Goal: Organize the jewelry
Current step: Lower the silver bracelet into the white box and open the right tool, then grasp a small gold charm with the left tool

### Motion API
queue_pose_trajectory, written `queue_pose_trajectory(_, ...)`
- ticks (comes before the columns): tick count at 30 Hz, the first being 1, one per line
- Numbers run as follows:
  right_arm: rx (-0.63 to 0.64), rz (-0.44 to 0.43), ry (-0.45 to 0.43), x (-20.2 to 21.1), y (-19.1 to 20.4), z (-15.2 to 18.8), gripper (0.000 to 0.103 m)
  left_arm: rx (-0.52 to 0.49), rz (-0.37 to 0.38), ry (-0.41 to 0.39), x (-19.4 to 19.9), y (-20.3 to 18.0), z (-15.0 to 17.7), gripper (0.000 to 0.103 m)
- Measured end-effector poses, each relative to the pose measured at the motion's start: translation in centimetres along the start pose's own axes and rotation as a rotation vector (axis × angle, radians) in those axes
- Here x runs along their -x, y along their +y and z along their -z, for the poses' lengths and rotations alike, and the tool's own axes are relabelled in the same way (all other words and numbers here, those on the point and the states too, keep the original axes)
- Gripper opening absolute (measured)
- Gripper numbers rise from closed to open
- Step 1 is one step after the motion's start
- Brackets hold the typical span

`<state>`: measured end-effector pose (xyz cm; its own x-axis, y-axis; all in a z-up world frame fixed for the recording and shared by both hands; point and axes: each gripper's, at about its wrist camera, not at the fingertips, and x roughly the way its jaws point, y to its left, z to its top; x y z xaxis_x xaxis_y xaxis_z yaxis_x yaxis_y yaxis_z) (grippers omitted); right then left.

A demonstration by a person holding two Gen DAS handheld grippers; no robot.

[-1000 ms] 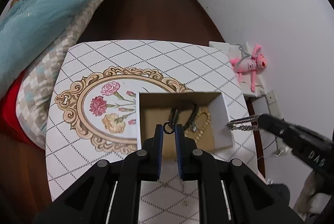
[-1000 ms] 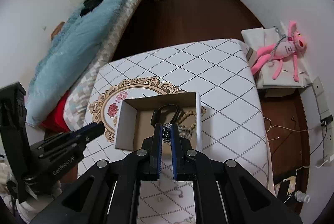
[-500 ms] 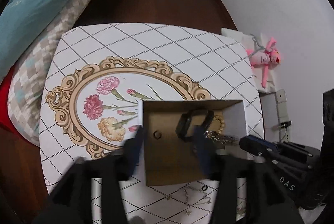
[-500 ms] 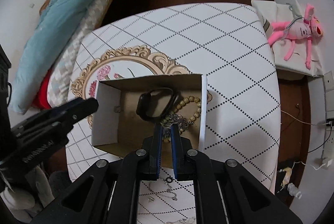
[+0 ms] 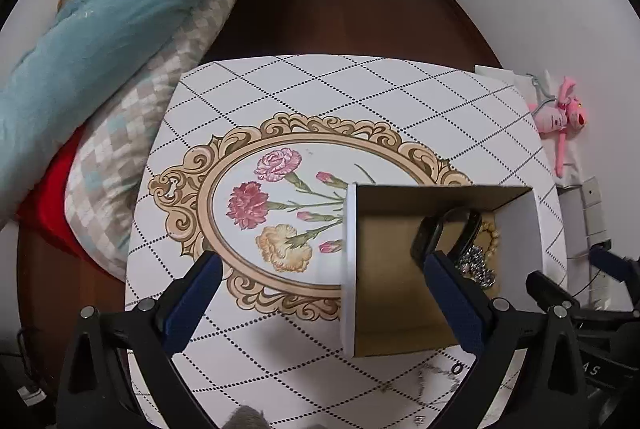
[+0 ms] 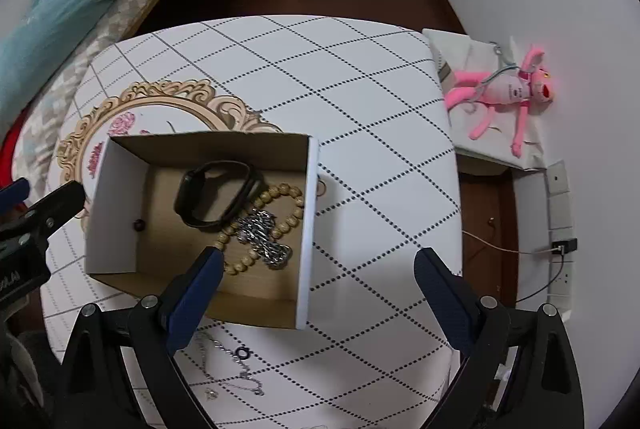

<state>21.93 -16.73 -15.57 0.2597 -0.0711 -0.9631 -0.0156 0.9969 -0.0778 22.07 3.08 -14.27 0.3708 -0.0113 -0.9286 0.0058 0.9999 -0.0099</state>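
An open cardboard box [image 6: 307, 229] stands on the patterned table [image 6: 360, 77]. Inside lie a black wristband [image 6: 216, 197], a wooden bead bracelet [image 6: 280, 193], a silver chain [image 6: 262, 233] on top of the beads, and a small dark ring [image 6: 138, 225]. My right gripper [image 6: 318, 255] hangs over the box's right wall, its jaws opening wide with nothing gripped. My left gripper [image 5: 322, 263] hovers over the box's left wall [image 5: 348, 269], jaws also opening and holding nothing. The wristband [image 5: 440, 229] and the chain [image 5: 476, 265] also show in the left wrist view.
A thin chain [image 6: 224, 349], a black ring [image 6: 243, 352] and small pieces lie loose on the table in front of the box. A bed with a teal quilt [image 5: 100, 29] borders the table's left. At the right, a pink plush toy [image 6: 512, 89], wall sockets and a cable.
Both grippers came down over the box and opened. The left one dropped the small ring and the right one dropped the silver chain; both pieces now lie in the box.
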Motion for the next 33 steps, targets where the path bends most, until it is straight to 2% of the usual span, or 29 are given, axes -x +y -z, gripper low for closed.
queue_pose_trajectory(5, -0.015, -0.003, -0.050, 1.8, 0.0, 0.4, 0.102, 0.013, 0.001, -0.019, 1.0, 0.0, 0.6, 0.103)
queue_pose_trajectory(10, -0.040, -0.024, -0.120, 5.3, -0.3, 0.9, 0.102, 0.028, 0.009, -0.072, 3.8, 0.2, 0.7, 0.103)
queue_pose_trajectory(14, -0.050, -0.056, -0.150, 7.4, -0.5, 2.8, 0.102, 0.024, 0.010, -0.099, 5.6, 0.3, 1.5, 0.103)
queue_pose_trajectory(18, -0.064, -0.070, -0.118, 6.8, -1.1, 6.3, 0.102, -0.005, -0.018, -0.089, 6.2, -0.1, 4.8, 0.103)
queue_pose_trajectory(22, -0.115, -0.054, -0.052, 4.3, -2.6, 10.0, 0.102, -0.043, -0.013, -0.004, 4.0, -1.3, 10.1, 0.103)
queue_pose_trajectory(25, -0.146, -0.043, 0.010, 1.8, -3.6, 13.0, 0.097, -0.070, -0.008, 0.067, 1.9, -2.7, 13.2, 0.102)
queue_pose_trajectory(28, -0.177, -0.032, 0.049, -0.1, -4.6, 15.1, 0.097, -0.099, 0.008, 0.104, 0.1, -4.5, 15.8, 0.102)
queue_pose_trajectory(33, -0.217, -0.027, 0.071, -1.5, -6.1, 17.2, 0.097, -0.136, 0.045, 0.118, -1.3, -6.9, 17.6, 0.090)
